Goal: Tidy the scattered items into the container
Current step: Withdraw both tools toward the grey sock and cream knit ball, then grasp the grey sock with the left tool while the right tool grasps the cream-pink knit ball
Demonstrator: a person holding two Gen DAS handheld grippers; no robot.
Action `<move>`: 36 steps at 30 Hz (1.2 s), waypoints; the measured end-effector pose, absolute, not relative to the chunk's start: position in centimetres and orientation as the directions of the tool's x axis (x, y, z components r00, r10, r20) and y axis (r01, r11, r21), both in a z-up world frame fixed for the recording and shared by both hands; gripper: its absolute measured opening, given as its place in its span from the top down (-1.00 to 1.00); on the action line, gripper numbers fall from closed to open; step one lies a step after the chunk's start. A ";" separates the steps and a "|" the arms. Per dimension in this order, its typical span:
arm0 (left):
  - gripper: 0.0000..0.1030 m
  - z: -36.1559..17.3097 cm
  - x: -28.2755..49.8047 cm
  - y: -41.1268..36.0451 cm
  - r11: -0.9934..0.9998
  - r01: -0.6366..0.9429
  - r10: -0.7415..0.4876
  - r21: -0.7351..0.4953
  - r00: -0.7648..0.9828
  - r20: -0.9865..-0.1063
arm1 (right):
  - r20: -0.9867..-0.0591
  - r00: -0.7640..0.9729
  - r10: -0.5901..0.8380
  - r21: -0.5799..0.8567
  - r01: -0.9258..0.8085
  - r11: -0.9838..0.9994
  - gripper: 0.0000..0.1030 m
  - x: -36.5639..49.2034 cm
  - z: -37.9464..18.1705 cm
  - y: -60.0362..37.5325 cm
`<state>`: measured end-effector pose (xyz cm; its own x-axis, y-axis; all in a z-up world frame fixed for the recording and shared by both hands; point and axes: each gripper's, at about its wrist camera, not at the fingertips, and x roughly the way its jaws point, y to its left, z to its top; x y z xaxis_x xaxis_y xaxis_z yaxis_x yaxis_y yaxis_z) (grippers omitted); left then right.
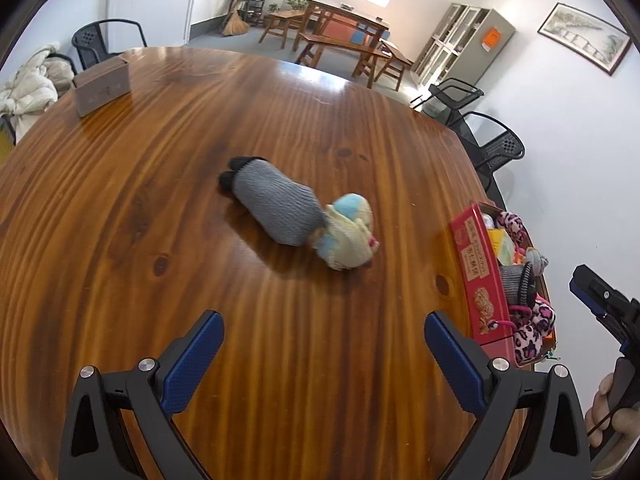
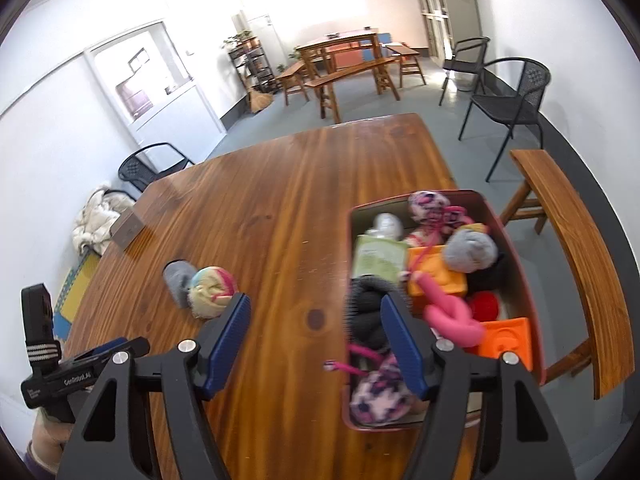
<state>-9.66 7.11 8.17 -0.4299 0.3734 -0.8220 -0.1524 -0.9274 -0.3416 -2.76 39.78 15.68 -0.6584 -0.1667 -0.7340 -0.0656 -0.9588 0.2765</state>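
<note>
Left gripper (image 1: 324, 344) gapes empty – grey sock roll (image 1: 276, 208) and pastel one (image 1: 348, 240) lie ahead; right gripper (image 2: 316, 340) spread, empty, beside the red box (image 2: 516, 240)

A: What's loose on the table?
B: Grey knit sock roll (image 1: 276, 208) w/ black cuff, lying on its side mid-table. Pastel sock ball (image 1: 350, 236), cream/blue/pink, touching its near end.
A: And the container?
B: Red box (image 1: 478, 276) at the table's right edge, open, packed w/ pink leopard-print socks (image 1: 534, 330), grey rolls, orange blocks (image 2: 508, 340).
</note>
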 end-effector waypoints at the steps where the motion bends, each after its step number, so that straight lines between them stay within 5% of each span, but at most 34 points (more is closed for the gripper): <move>1: -0.97 8.2 -9.8 6.8 -0.928 -0.150 0.372 -0.341 -0.430 -0.822 | -0.736 -0.655 -0.173 0.274 -0.055 -0.960 -0.42 -3.0 15.6 38.9; 19: -0.97 6.5 -18.1 5.0 -0.890 -0.063 0.437 -0.452 -0.401 -0.805 | -0.802 -0.571 -0.177 0.277 -0.092 -0.956 -0.42 -2.1 11.9 31.7; 33: -0.97 2.5 -24.8 8.0 -0.938 0.051 0.306 -0.342 -0.337 -0.890 | -0.831 -0.543 -0.122 0.268 -0.198 -0.943 -0.42 -1.2 10.6 33.7; 36: -0.65 1.6 -25.2 8.6 -0.950 0.035 0.286 -0.311 -0.309 -0.907 | -0.832 -0.541 -0.124 0.266 -0.193 -0.945 -0.42 -1.8 10.4 33.3</move>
